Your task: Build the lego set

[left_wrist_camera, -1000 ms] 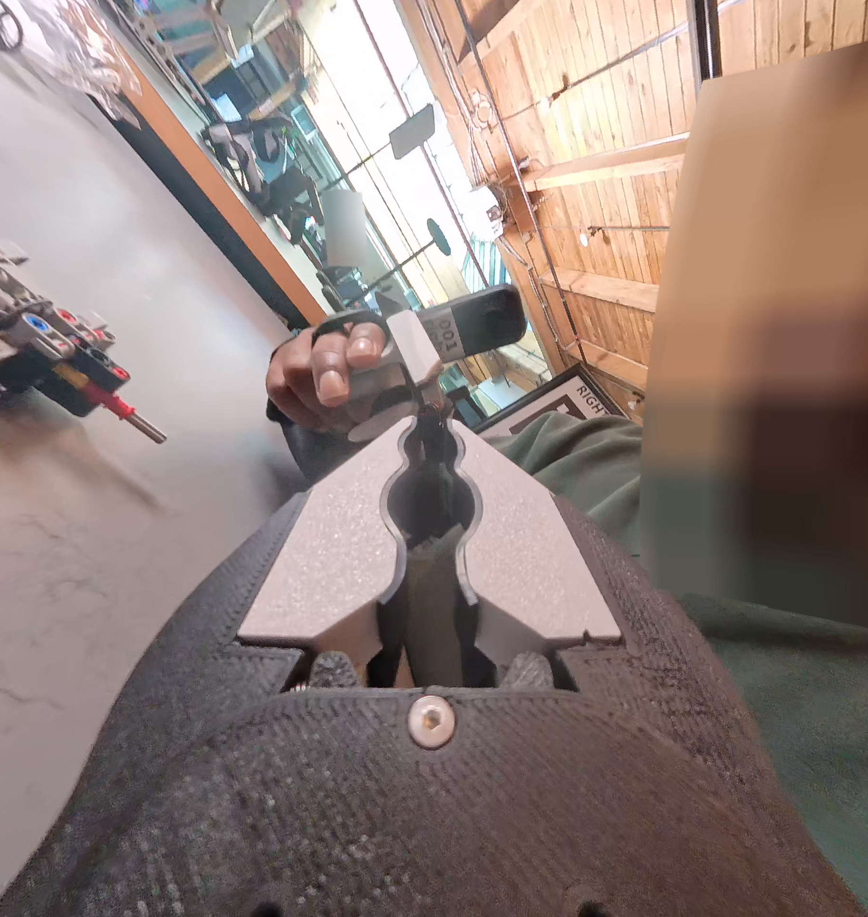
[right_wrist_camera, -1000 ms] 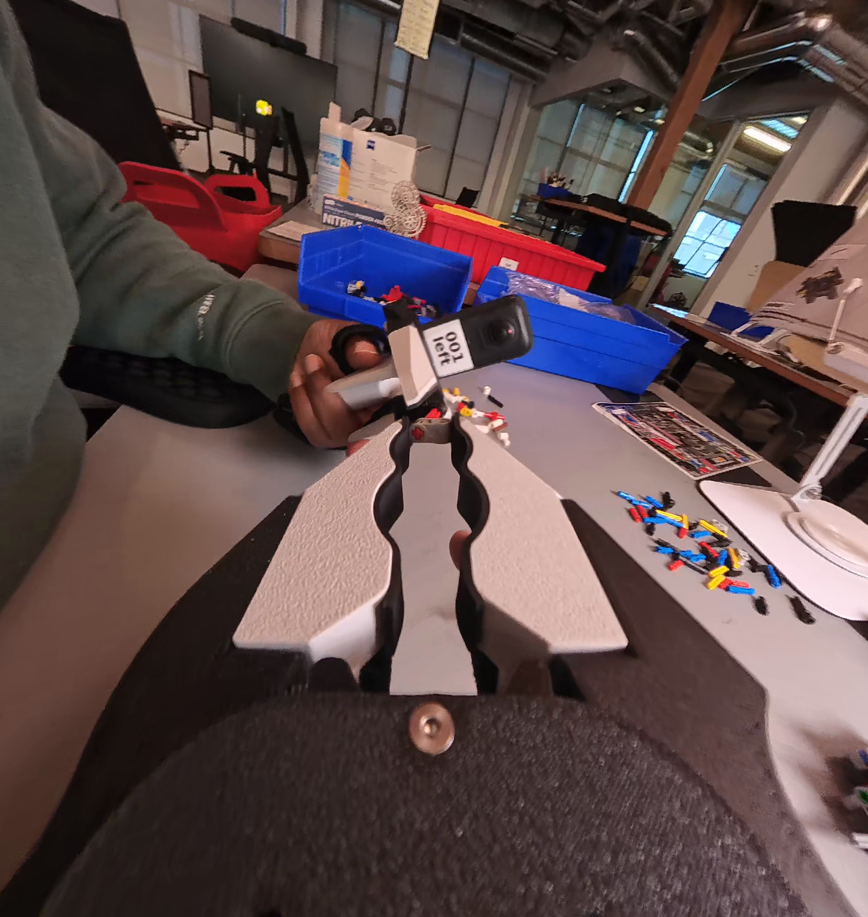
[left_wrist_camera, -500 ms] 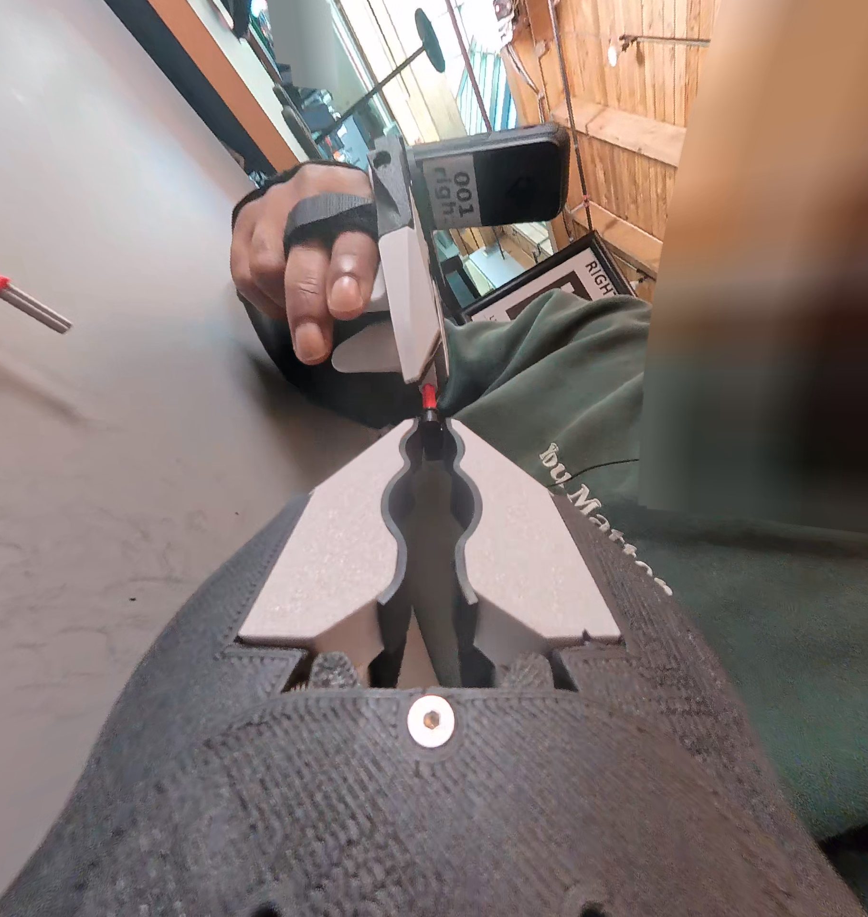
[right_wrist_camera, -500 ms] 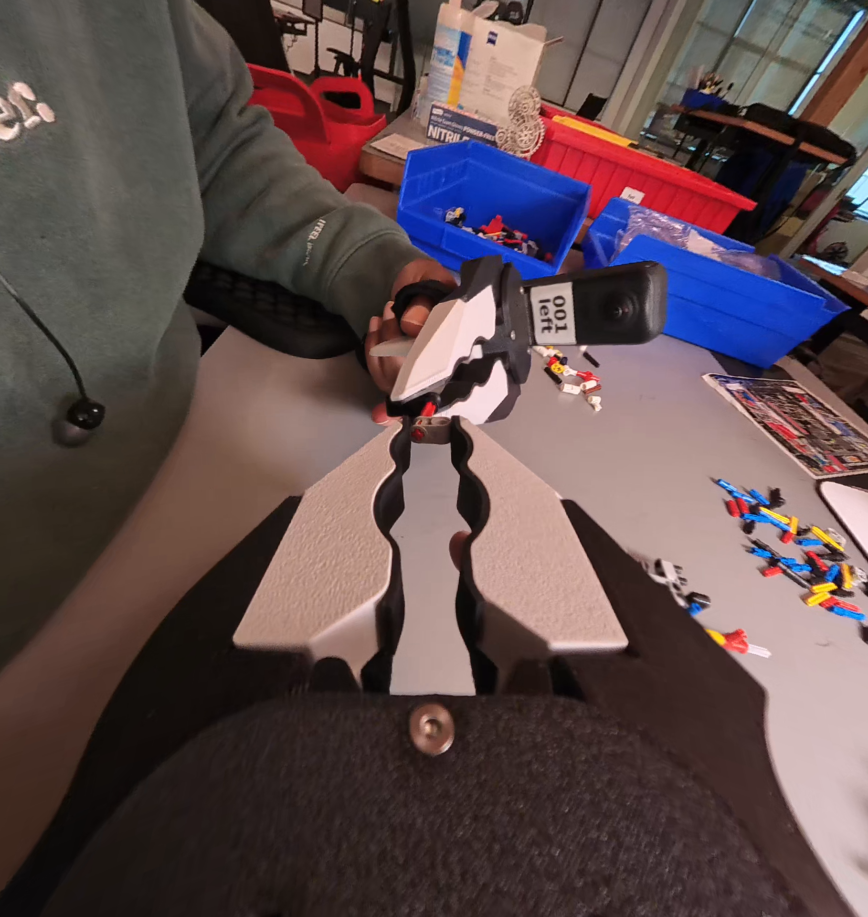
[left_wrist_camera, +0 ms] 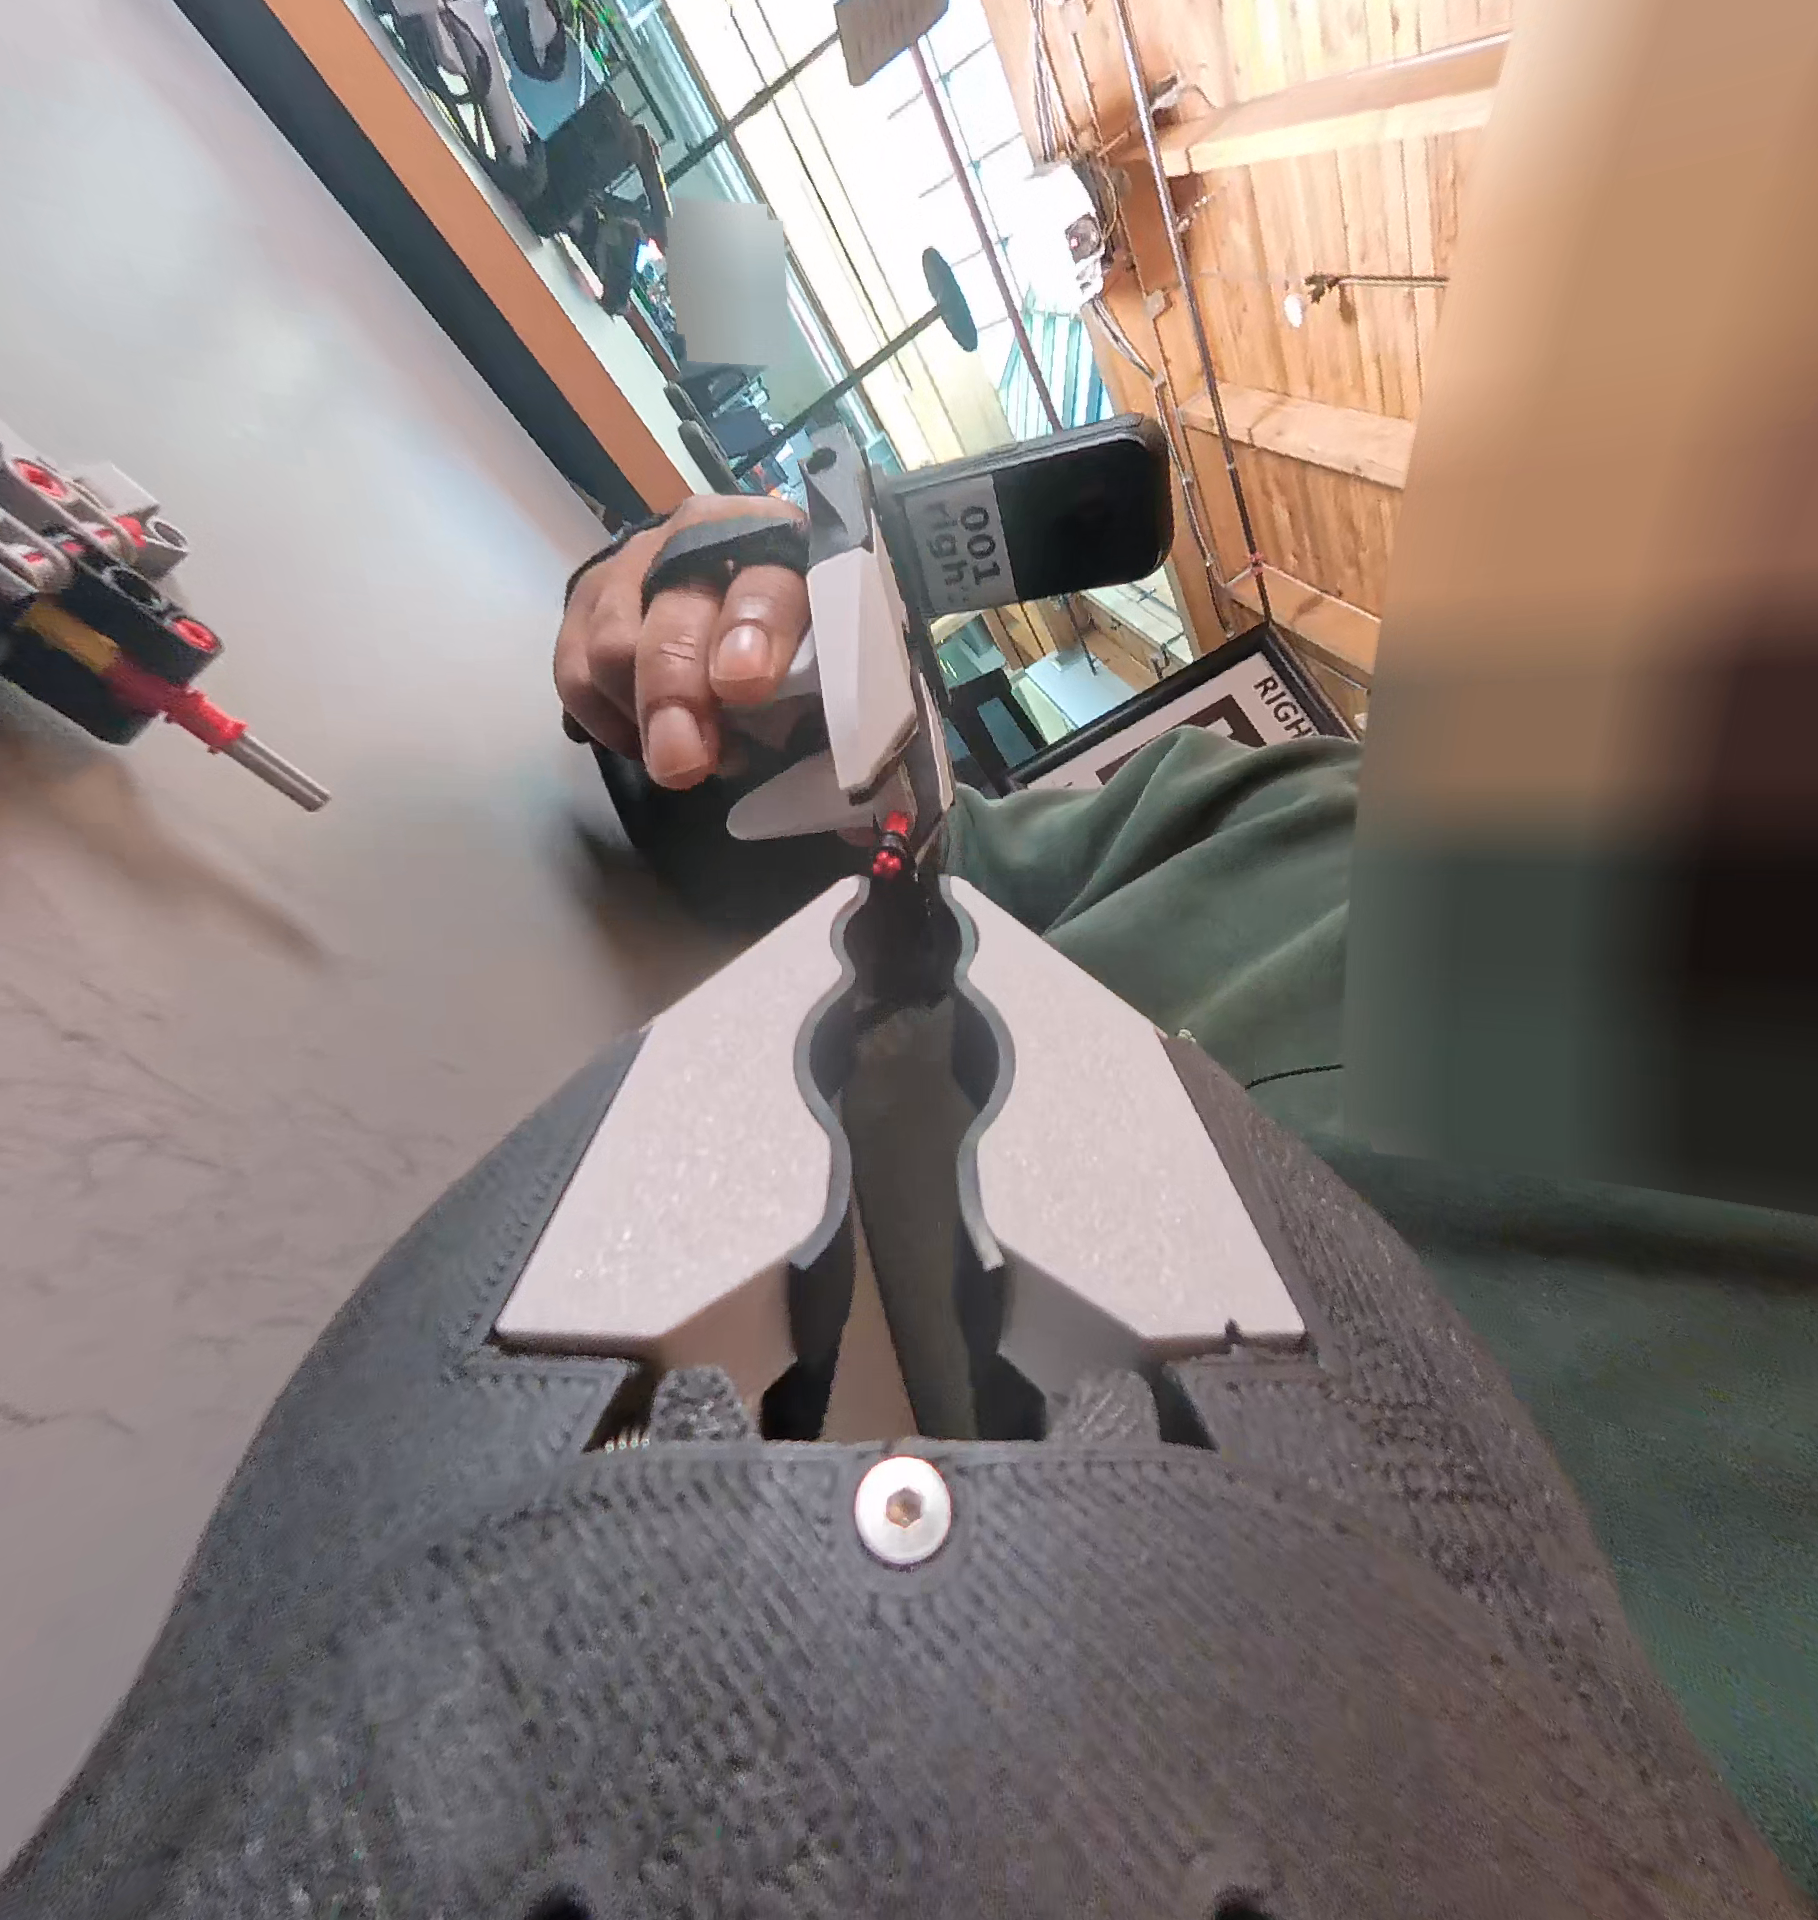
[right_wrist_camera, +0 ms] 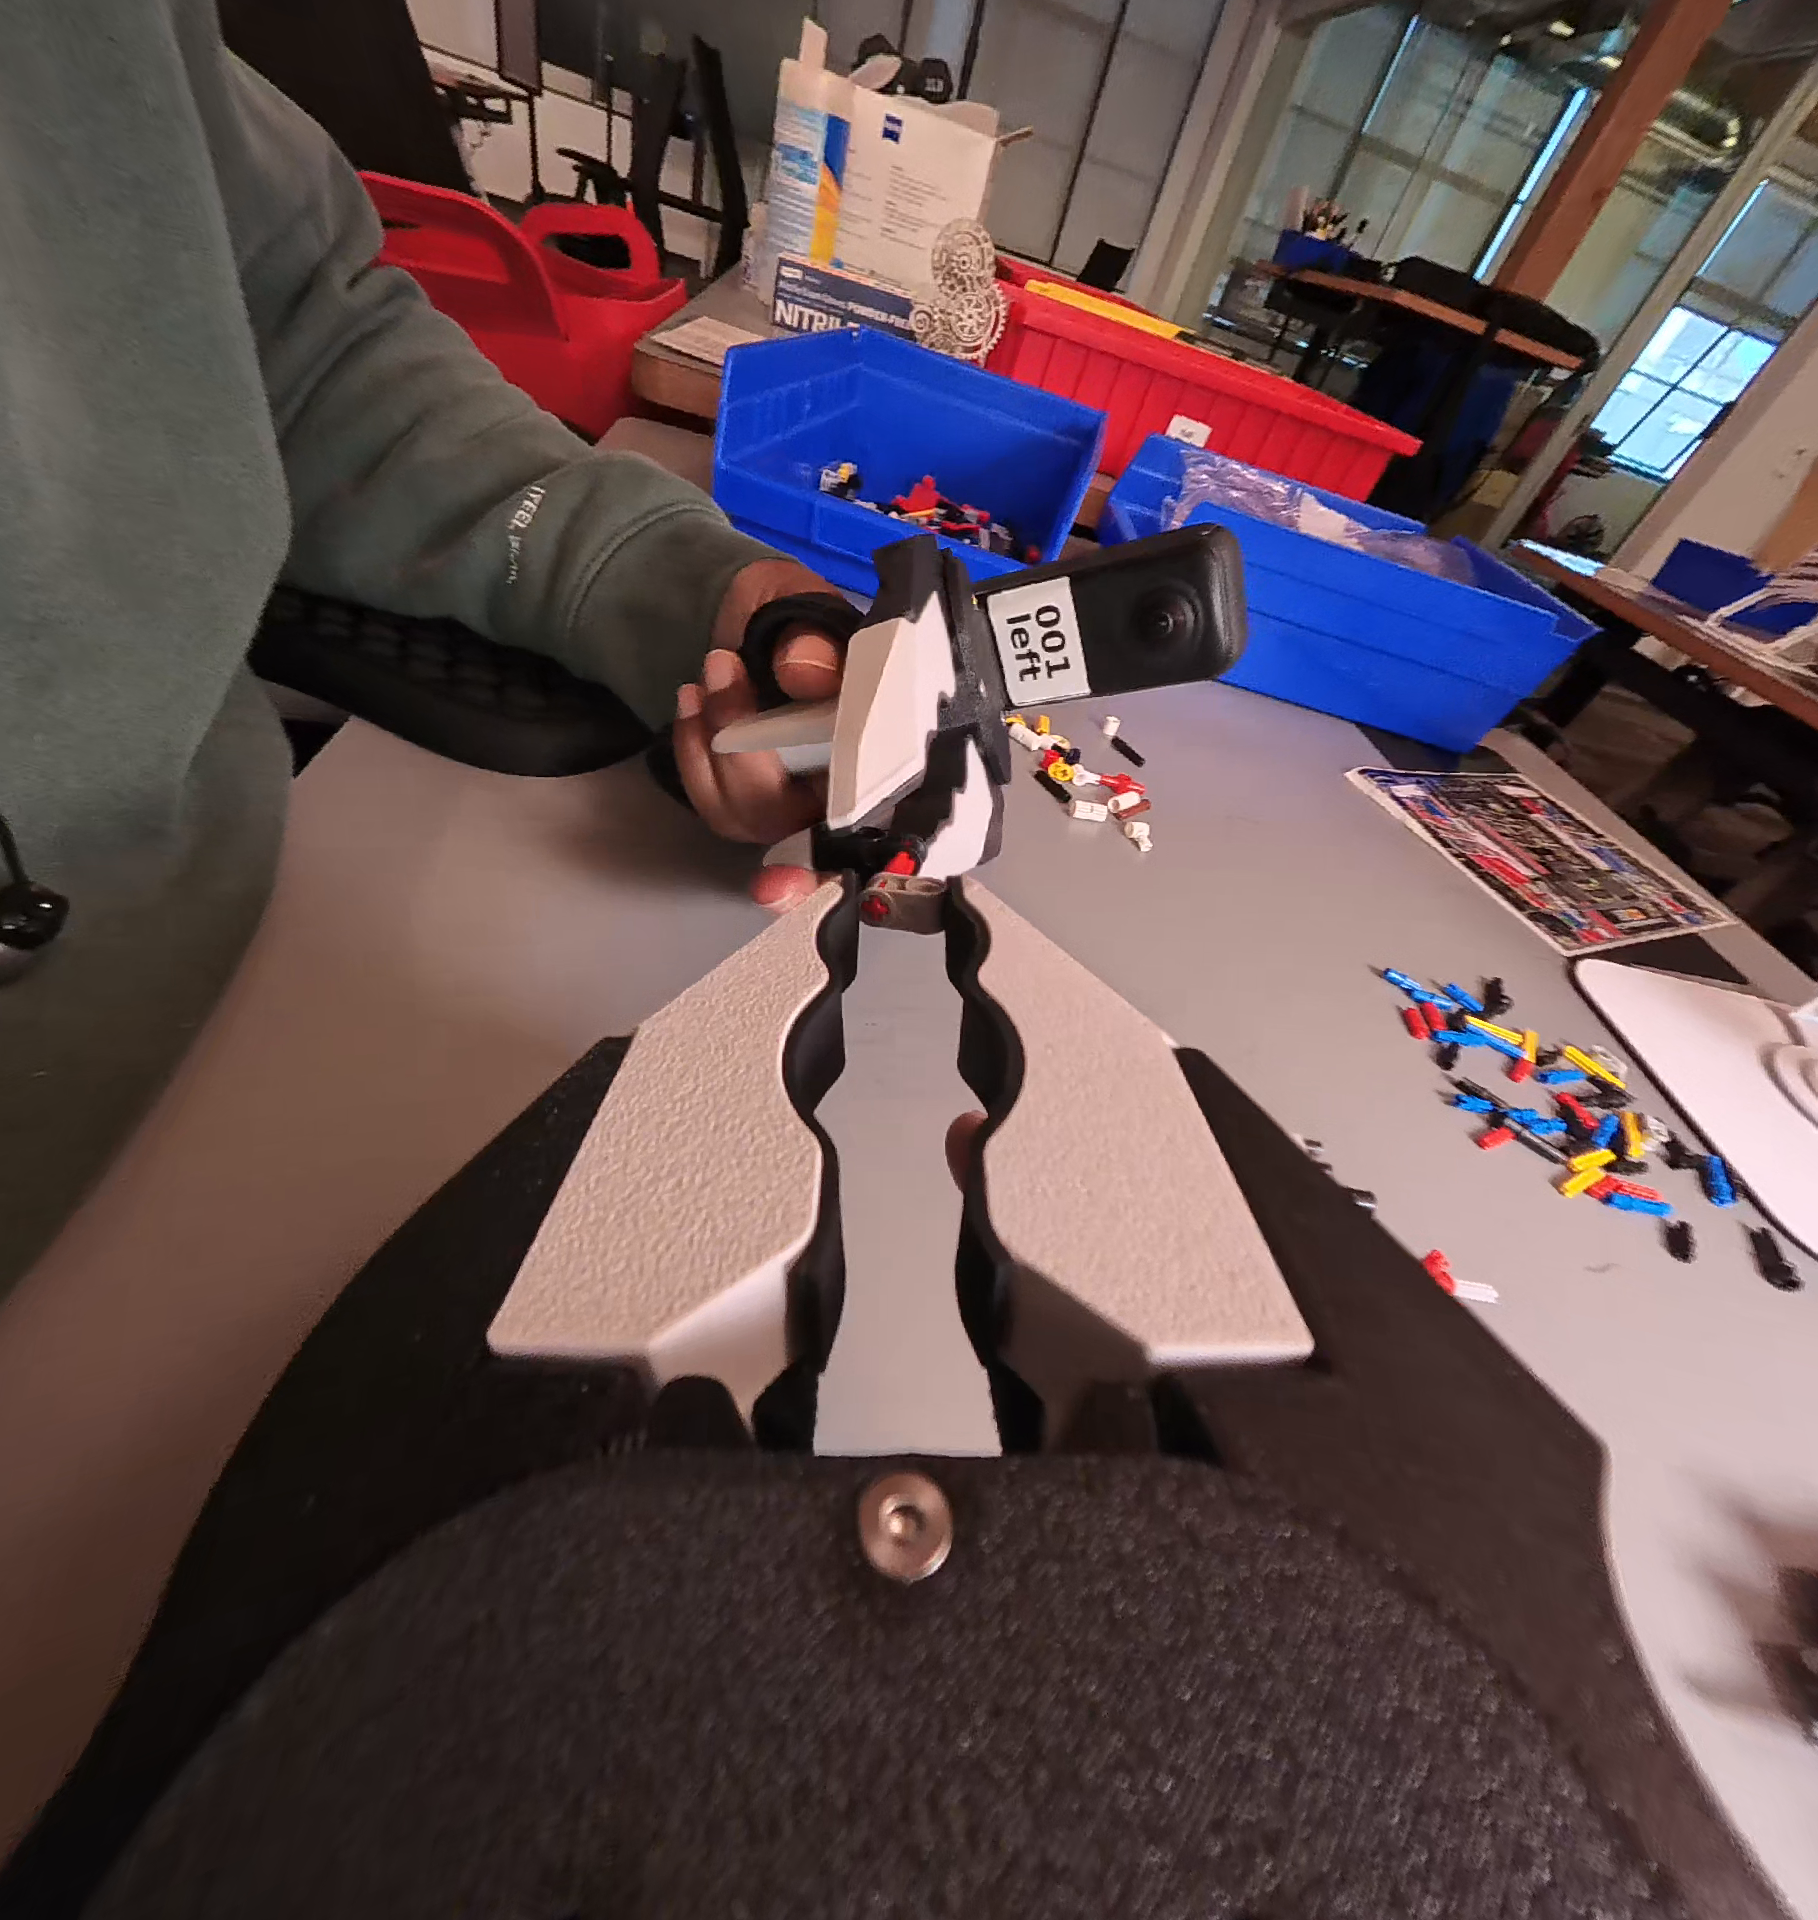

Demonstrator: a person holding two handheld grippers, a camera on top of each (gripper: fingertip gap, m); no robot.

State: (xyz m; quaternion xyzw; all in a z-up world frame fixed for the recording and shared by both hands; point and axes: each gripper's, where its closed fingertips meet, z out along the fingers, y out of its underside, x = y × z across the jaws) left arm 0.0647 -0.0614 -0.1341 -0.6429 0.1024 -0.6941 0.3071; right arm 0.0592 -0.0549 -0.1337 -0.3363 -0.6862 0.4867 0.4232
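Jaws pinch a grey connector (right_wrist_camera: 903,896) right, red pin (left_wrist_camera: 890,837) left; only right view shows connector.

From my remote station I count two blue bins (right_wrist_camera: 905,436), one red bin (right_wrist_camera: 1196,384), one instruction sheet (right_wrist_camera: 1528,852), two grippers, and two scattered heaps of small bricks (right_wrist_camera: 1549,1091).

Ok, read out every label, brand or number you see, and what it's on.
I can't quote writing; these carry it:
White sticker, black camera, right wrist view.
Second sticker, camera, left wrist view.
Glove box behind the blue bin.
Green sleeve, small print.
Framed sign.
Leaflet on the table.
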